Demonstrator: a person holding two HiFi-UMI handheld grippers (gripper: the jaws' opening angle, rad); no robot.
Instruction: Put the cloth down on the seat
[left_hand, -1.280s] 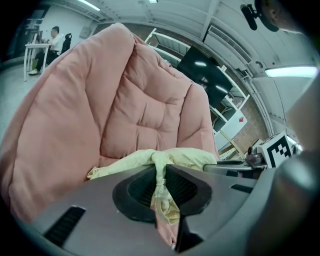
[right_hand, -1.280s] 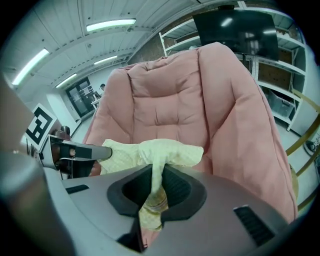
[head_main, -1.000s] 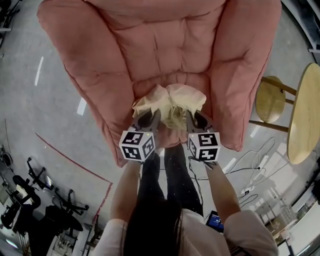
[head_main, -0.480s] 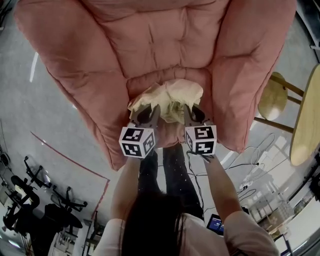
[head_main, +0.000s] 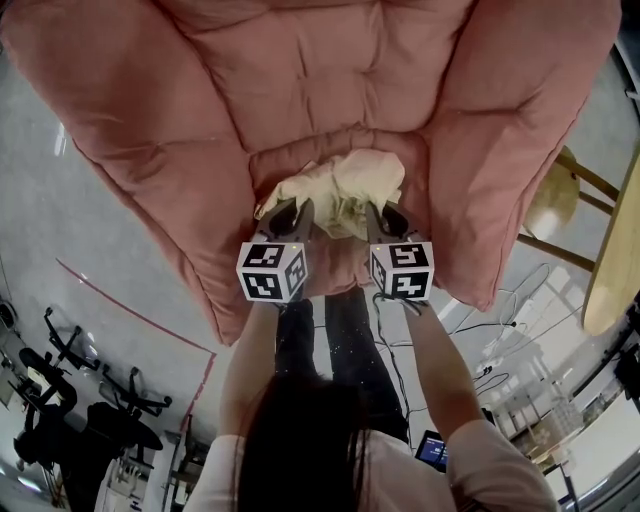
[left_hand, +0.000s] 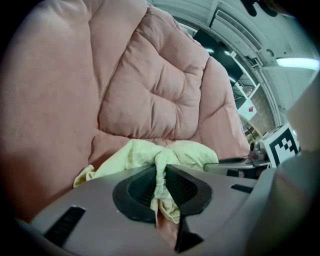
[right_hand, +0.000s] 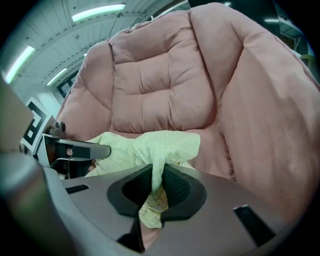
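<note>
Yellowish cloth (head_main: 345, 188) is hanging bunched between the two claws, just ahead of their tips, with its long axis running crosswise from one claw to the other. The left claw (left_hand: 161, 172) is pinching a twisted fold of it between its pads, and the right claw (right_hand: 157, 185) is pinching the opposite end the same way; neither is spread. Both are pointing forward and down, side by side, so neither hand is sitting nearer the target than the other.

The seat (head_main: 292, 165) of the pink padded chair is lying directly beyond and beneath the claw tips. The far bulge of the cloth is looking close to the cushion — whether it is touching, I cannot tell. By my judgement the coming move is turning on that last bit of room straight ahead and below, with both claws parting together once the cloth is resting.

The quilted cushion is curving up into a backrest beyond the claws and high padded sides flanking them, so the cloth is unlikely to slide off. Off to the right of the right claw, a wooden stool (head_main: 548, 205) and the edge of a pale bench (head_main: 610, 265) are standing on the grey floor (head_main: 90, 230).
</note>
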